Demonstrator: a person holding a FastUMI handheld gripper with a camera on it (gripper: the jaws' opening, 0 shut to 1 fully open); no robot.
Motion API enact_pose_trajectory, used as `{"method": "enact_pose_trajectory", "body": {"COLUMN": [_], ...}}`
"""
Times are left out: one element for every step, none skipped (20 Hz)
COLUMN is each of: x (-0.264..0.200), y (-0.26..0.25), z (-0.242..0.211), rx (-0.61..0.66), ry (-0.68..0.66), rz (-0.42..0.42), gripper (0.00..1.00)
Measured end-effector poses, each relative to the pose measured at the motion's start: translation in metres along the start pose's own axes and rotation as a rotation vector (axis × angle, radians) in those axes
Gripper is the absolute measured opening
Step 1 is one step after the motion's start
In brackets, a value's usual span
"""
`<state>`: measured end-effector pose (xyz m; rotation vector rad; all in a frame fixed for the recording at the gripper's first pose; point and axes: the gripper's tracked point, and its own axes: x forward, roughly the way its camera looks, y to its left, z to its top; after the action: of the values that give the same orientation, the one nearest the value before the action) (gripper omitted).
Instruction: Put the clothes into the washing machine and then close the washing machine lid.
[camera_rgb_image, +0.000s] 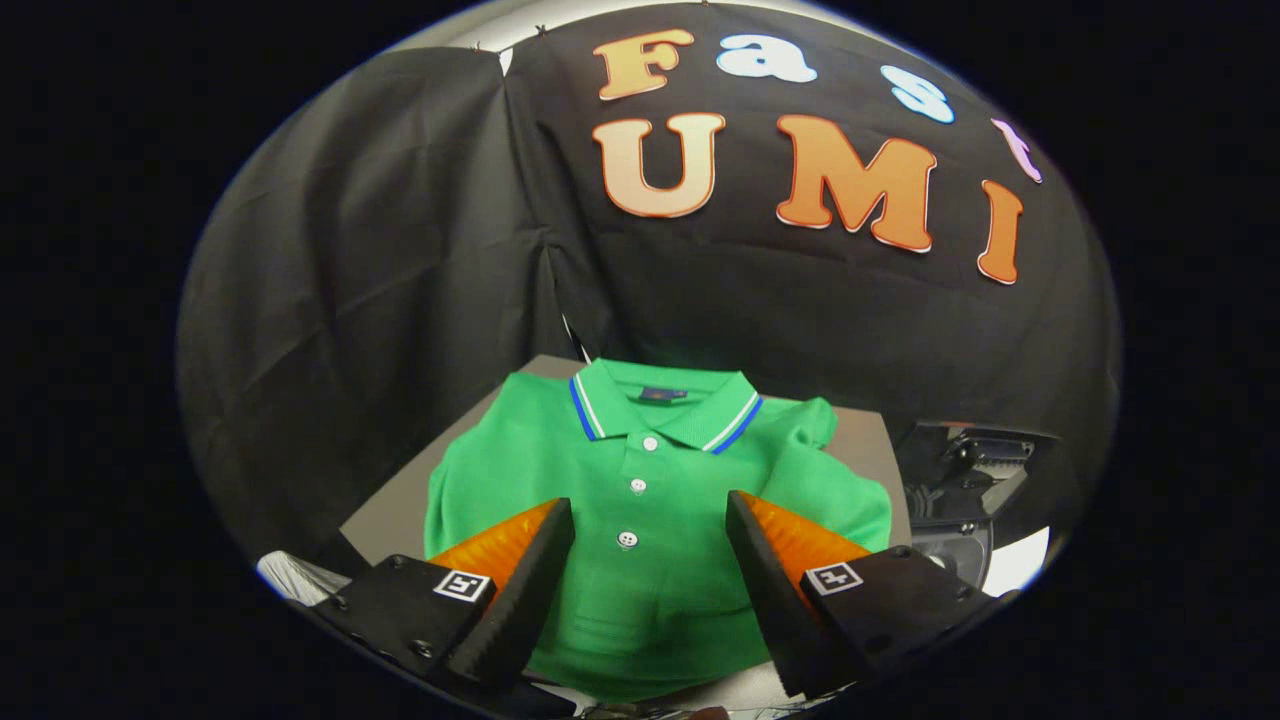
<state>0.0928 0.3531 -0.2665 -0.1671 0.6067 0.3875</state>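
Black cloth backs the grey tabletop (860, 440) where the folded green polo shirt (650, 500) lies untouched beneath my tongs (650, 520), spread wide and holding nothing, so I judge both loading and lid-closing remain undone.

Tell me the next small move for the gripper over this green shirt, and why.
Probably lower the gripper straight down onto the shirt and then close. Its fingers stand open and apart, with the button strip between them, and nothing is gripped yet. The folded shirt lies flat on the table, so the fingers likely need to reach the cloth before pinching a fold.
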Motion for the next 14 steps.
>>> {"method": "enact_pose_trajectory", "body": {"x": [0.004, 0.004, 0.005, 0.007, 0.01, 0.014, 0.015, 0.015, 0.013, 0.011, 0.009, 0.009, 0.01, 0.011], "y": [0.001, 0.002, 0.003, 0.003, 0.004, 0.008, 0.008, 0.007, 0.008, 0.01, 0.014, 0.019, 0.021, 0.022], "z": [-0.005, -0.007, -0.007, -0.009, -0.012, -0.015, -0.014, -0.013, -0.014, -0.015, -0.014, -0.015, -0.014, -0.015], "rx": [0.006, 0.014, 0.028, 0.044, 0.062, 0.083, 0.1, 0.108, 0.102, 0.093, 0.088, 0.088, 0.09, 0.089], "ry": [0.017, 0.024, 0.024, 0.029, 0.042, 0.054, 0.061, 0.058, 0.066, 0.065, 0.057, 0.048, 0.027, 0.019], "rz": [0.002, 0.006, 0.01, 0.017, 0.033, 0.065, 0.08, 0.088, 0.103, 0.114, 0.132, 0.15, 0.157, 0.16], "gripper": [0.99, 0.99, 0.99, 0.99, 0.98, 0.98, 0.95, 0.91, 0.87, 0.83, 0.8, 0.72, 0.63, 0.55]}}
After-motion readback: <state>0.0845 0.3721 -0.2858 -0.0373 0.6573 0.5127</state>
